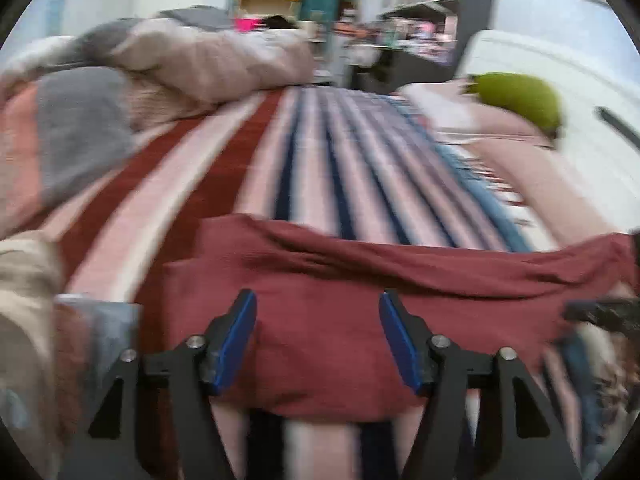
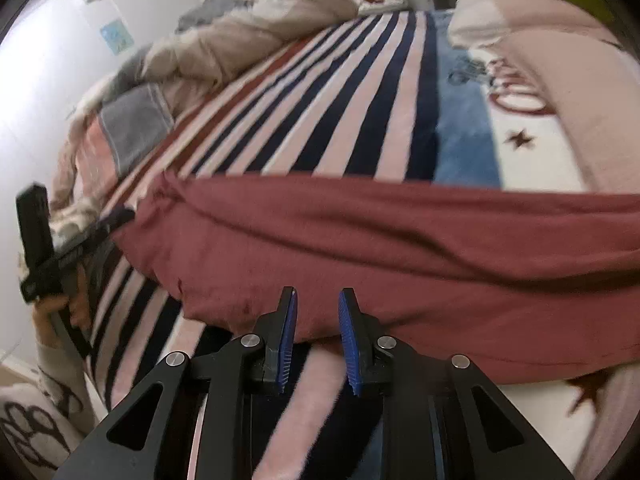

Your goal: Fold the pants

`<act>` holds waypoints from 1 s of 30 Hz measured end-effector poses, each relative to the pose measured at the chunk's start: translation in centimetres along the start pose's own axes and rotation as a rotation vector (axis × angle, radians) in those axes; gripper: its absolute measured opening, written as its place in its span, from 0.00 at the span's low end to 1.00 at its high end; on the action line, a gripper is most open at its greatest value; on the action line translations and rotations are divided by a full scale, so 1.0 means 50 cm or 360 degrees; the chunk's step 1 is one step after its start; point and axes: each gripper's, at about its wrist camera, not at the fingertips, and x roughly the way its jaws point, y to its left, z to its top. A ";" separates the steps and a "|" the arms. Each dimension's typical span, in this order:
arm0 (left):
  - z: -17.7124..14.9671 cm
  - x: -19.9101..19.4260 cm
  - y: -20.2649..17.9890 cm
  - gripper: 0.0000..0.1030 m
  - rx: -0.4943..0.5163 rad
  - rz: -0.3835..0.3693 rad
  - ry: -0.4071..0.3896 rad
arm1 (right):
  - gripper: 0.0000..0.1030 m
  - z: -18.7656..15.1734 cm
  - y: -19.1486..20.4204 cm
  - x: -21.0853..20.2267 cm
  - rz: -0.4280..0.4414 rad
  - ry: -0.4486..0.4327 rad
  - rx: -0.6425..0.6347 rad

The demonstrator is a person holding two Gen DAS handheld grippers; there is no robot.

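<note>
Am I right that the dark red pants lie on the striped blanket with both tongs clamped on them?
Not quite. The dark red pants do lie on the striped blanket, but both tongs are open and hold nothing: left tongs in the left wrist view, right tongs in the right.

Little can be read here. In the right wrist view the striped blanket (image 2: 360, 92) on the bed carries dark red lettering (image 2: 520, 100) on its white band near the right edge; only rounded shapes like "O" show, and the word is cut off by a pink cover lying over it. Above that, on the blue band, a dark blue printed emblem (image 2: 468, 70) is too blurred to make out. Two dark red stars (image 2: 519, 139) are printed on the same white band. A small blue poster (image 2: 117, 37) on the wall shows no legible text. The left wrist view is motion-blurred; nothing there can be read.
</note>
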 end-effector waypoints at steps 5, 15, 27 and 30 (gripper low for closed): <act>-0.004 0.047 0.081 0.67 -0.0193 0.0057 0.0088 | 0.16 -0.010 0.001 0.036 -0.0025 0.0063 -0.0010; -0.012 0.052 0.068 0.37 -0.0091 0.0114 0.0070 | 0.16 0.002 -0.008 0.038 -0.0021 0.0073 -0.0012; -0.052 -0.019 0.052 0.11 -0.0004 0.0270 0.0017 | 0.16 0.001 -0.015 0.037 -0.0010 0.0055 -0.0019; -0.058 -0.027 0.060 0.09 -0.0015 0.0319 0.0028 | 0.16 0.003 -0.018 0.033 -0.0001 0.0042 -0.0016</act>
